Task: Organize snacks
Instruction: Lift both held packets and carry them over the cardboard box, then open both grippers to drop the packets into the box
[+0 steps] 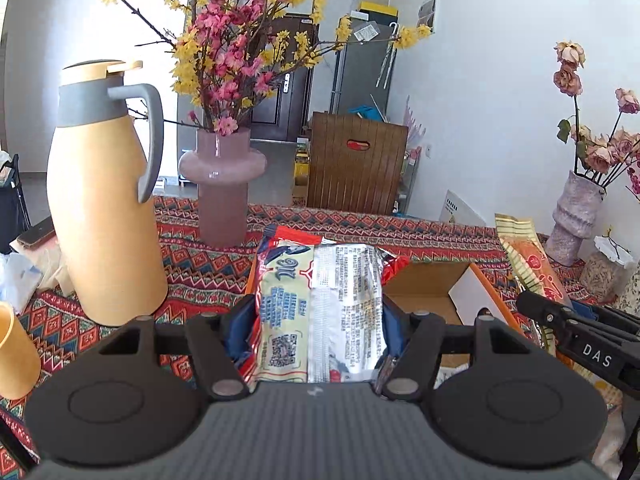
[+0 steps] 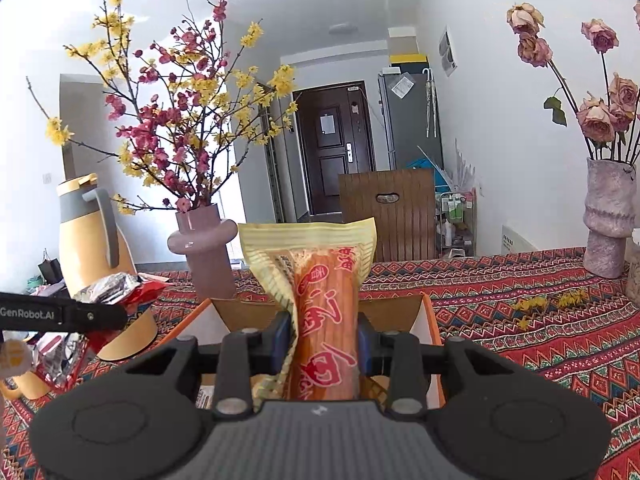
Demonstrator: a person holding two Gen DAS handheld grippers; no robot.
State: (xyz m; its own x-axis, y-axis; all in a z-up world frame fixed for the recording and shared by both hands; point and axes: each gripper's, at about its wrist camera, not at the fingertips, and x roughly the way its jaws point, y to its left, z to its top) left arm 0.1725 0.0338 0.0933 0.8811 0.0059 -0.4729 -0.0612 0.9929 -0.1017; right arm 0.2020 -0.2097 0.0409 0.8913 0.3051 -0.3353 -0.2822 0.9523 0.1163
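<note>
My left gripper (image 1: 316, 320) is shut on a silver, cream and red snack packet (image 1: 320, 300) and holds it upright above the left part of an open cardboard box (image 1: 436, 284) with orange edges. My right gripper (image 2: 322, 340) is shut on a yellow packet holding an orange sausage (image 2: 324, 308), upright over the same box (image 2: 428, 312). In the left wrist view the sausage packet (image 1: 532, 264) and the right gripper's arm show at the right. In the right wrist view the left gripper's arm and its crinkled packet (image 2: 116, 292) show at the left.
A patterned red tablecloth (image 2: 540, 320) covers the table. A tall yellow thermos jug (image 1: 100, 200), a mauve vase with flowering branches (image 1: 222, 184) and a yellow cup (image 1: 12, 352) stand at the left. A pale vase of dried roses (image 2: 608, 224) stands at the right. A wooden chair (image 1: 356, 164) is behind the table.
</note>
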